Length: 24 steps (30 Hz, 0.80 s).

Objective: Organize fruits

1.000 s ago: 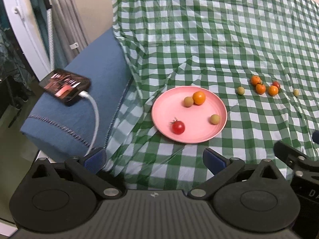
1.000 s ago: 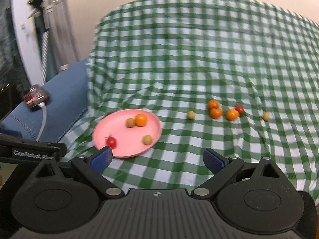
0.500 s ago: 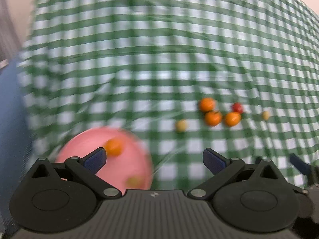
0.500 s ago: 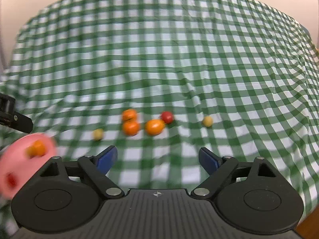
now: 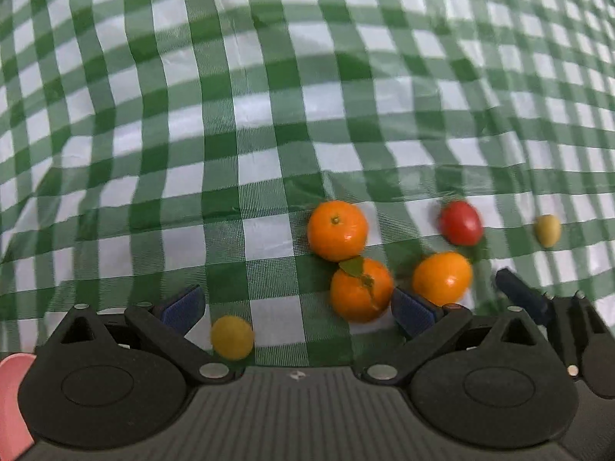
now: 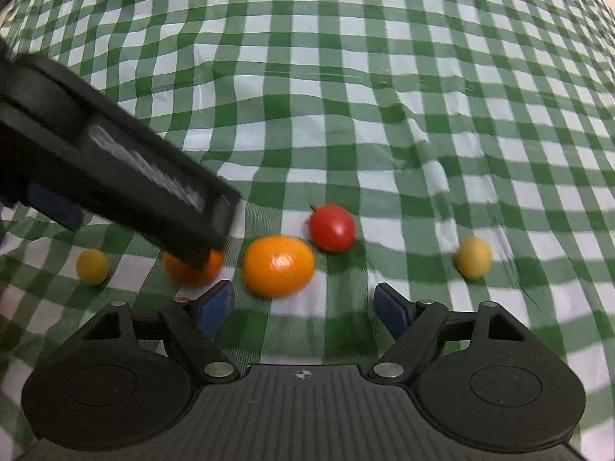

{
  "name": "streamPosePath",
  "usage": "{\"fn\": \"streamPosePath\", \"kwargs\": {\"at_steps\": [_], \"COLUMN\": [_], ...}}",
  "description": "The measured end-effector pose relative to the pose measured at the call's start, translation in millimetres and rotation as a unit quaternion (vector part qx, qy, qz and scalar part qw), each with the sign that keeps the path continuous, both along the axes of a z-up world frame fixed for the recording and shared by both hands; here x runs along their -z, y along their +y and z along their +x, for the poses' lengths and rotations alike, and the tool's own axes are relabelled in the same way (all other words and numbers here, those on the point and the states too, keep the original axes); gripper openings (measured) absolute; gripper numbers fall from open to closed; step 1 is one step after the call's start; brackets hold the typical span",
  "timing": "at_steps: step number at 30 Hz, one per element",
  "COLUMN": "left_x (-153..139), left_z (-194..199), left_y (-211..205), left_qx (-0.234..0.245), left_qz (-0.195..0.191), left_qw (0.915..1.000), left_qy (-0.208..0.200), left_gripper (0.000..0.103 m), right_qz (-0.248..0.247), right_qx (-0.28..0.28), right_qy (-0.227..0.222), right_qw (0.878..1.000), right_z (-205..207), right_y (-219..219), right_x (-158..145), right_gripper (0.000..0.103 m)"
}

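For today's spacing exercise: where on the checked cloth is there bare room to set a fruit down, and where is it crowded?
Free: the checked cloth beyond the fruit row, and the strip between the red tomato and the right-hand yellow fruit. Crowded: the three oranges, two of them touching, flanked by both open grippers, left gripper and right gripper.

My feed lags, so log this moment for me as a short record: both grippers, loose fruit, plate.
left gripper: open, low over the cloth, nothing held
right gripper: open, nothing held
between left gripper's fingers: yellow fruit, leafy orange
ahead of right gripper: plain orange, tomato
other loose fruit: top orange, far yellow fruit
plate: only an edge in the left view
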State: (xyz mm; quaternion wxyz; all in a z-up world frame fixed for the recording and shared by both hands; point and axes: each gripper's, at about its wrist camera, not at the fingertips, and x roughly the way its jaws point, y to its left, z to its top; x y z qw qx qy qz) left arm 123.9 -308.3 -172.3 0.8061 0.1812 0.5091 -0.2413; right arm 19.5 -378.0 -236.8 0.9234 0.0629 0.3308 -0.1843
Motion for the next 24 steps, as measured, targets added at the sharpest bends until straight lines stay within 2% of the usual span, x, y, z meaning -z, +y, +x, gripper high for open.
{"fn": "streamPosePath", "kwargs": {"at_steps": [1,4,6,7,8,9,14,17,20,24], "left_x": [3.2,9.8,13.1,11.1,9.0,6.8,-9.5,-26.1,-49.8,-80.0], "left_z": [4.0,15.6,19.9,21.3,21.0,19.5,4.7,-7.4,-31.4,-72.7], "left_y": [1.1,3.4,6.7,8.3,10.4,12.4,20.4,38.0,67.3,118.5], "left_qx": [-0.002,-0.022,-0.03,-0.032,-0.027,-0.016,-0.004,-0.011,-0.011,-0.02], "left_qz": [-0.013,-0.022,-0.031,-0.038,-0.052,-0.062,-0.058,-0.069,-0.068,-0.058], "left_qw": [0.9999,0.9992,0.9984,0.9981,0.9974,0.9965,0.9976,0.9966,0.9973,0.9981], "left_qy": [0.01,0.026,0.036,0.038,0.043,0.054,0.037,0.044,0.027,0.008], "left_gripper": [0.103,0.103,0.103,0.095,0.083,0.043,0.04,0.04,0.04,0.04], "right_qz": [-0.008,-0.019,-0.023,-0.025,-0.03,-0.036,-0.024,-0.021,-0.008,0.012], "right_qx": [-0.002,-0.01,-0.012,-0.015,-0.016,-0.015,0.014,0.037,0.06,0.04], "right_qy": [0.0,-0.008,-0.011,-0.014,-0.017,-0.016,-0.028,-0.029,-0.022,-0.052], "right_qw": [1.0,1.0,1.0,0.999,0.999,0.999,0.999,0.999,0.998,0.998], "right_z": [3.6,7.9,7.0,4.8,2.0,-1.1,-11.4,-23.0,-42.7,-92.5], "right_y": [1.1,3.6,4.8,3.4,6.7,7.4,0.2,-6.7,-6.5,23.2], "right_x": [2.1,5.9,7.3,4.9,2.9,-1.1,-8.2,-20.0,-44.2,-90.1], "right_gripper": [0.082,0.082,0.079,0.073,0.05,0.045,0.045,0.045,0.045,0.045]}}
